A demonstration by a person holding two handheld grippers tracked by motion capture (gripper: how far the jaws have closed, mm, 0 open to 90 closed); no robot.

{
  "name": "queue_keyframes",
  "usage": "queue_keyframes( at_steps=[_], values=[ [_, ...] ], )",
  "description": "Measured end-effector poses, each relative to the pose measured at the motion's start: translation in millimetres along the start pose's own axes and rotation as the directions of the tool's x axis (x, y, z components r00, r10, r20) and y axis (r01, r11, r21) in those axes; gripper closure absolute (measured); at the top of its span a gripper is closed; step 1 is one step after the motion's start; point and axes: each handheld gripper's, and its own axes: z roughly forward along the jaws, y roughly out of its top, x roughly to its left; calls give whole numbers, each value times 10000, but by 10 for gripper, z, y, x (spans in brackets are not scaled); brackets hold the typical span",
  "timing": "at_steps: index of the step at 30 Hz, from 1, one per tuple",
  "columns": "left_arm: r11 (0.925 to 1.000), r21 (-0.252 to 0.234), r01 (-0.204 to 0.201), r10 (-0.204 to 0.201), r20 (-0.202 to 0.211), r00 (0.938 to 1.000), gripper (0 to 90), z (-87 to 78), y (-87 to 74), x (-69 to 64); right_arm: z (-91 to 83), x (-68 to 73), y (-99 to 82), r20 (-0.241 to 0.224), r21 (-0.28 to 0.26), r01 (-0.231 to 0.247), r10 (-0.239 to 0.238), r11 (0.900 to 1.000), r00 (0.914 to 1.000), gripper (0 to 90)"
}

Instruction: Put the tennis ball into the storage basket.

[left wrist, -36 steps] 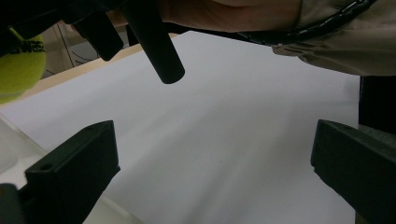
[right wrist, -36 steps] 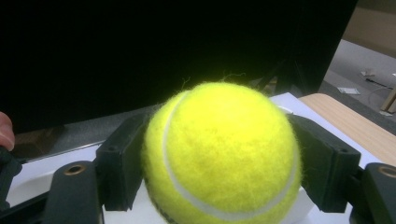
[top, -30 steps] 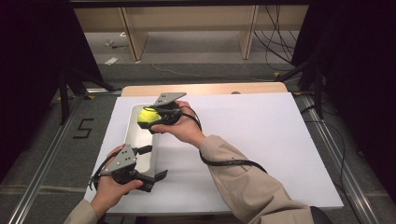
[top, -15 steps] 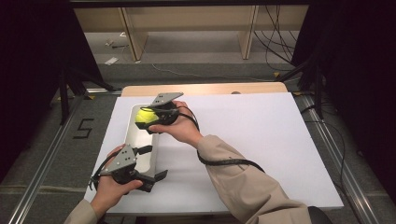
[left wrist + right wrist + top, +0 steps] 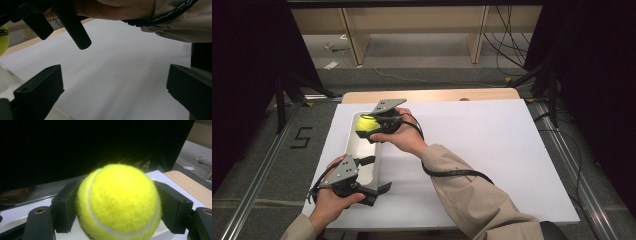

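Little displacement was noted against the earlier frames: the tennis ball [image 5: 364, 124] and the right gripper [image 5: 368, 128] were found a shade lower over the white tray [image 5: 357, 150] than a second before, while the left gripper [image 5: 373, 174] was found unmoved. In the high view the ball was seen left of centre, held above the far end of the tray and not resting on its floor. In the right gripper view the ball [image 5: 119, 202] was seen clamped between the two black fingers [image 5: 65, 208], one pad pressed on each side. The left gripper was recorded at the lower left of the high view, by the near end of the tray; its fingers [image 5: 40, 90] were seen spread wide with nothing between them, above the white counter [image 5: 492, 145]. The person's right sleeve [image 5: 477, 200] was observed crossing the lower centre of the frame.
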Motion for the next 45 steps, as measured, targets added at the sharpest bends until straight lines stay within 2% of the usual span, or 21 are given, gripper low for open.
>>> queue_keyframes(
  at_steps=[45],
  values=[
    [10000, -15, -35, 35, 22, 10000, 5, 1, 2, -3, 184, 16, -27, -125, 336, 62, -58, 9994, 9999, 265]
  ],
)
